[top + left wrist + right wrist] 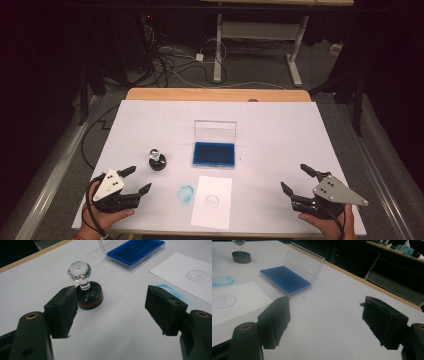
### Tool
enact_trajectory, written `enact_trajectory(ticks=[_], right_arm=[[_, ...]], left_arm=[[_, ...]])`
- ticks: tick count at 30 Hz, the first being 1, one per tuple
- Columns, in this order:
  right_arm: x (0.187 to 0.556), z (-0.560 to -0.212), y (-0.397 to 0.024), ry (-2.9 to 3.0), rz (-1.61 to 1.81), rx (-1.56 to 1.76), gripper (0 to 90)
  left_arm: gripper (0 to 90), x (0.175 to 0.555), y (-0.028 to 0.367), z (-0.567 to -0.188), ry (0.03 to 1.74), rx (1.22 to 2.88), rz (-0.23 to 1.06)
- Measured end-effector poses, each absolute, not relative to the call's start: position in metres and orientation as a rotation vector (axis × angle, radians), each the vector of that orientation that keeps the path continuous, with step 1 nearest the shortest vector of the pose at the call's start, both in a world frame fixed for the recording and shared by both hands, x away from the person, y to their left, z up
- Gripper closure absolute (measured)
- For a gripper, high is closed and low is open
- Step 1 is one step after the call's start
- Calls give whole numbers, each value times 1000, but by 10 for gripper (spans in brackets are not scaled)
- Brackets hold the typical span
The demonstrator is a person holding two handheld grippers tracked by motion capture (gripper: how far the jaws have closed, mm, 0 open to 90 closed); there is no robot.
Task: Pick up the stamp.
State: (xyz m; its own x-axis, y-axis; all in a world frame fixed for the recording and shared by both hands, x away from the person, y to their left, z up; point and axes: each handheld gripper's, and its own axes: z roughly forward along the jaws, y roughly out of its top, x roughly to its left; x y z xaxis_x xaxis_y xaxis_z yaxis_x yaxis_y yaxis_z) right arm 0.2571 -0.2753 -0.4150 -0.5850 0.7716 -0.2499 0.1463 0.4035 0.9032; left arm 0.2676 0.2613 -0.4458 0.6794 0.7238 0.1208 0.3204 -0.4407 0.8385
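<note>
You've got both sets of jaws open and empty; left gripper point(134, 181) faces the stamp point(157, 160) upright beside the open ink pad point(214, 154), right gripper point(296, 181) idle.

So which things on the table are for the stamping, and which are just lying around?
For the job:
- stamp with crystal knob
- open blue ink pad
- paper sheet with a faint stamped circle

Just lying about:
- blue smudge on the table cover
- cables on the floor
- desk frame behind
</note>
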Motion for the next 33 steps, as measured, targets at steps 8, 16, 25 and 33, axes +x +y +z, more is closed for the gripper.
enact_trajectory(ticks=[8, 16, 25, 33], right_arm=[[259, -417, -268, 2023, 1157, 752, 232], [258, -418, -262, 2054, 1145, 724, 233], [258, -418, -262, 2063, 1146, 726, 233], [259, -421, -261, 2089, 1130, 734, 235]], left_arm=[[252, 269, 265, -442, 808, 2053, 589], [285, 276, 273, -428, 816, 2115, 498], [284, 294, 268, -415, 834, 2179, 473], [291, 314, 270, -403, 846, 2209, 440]])
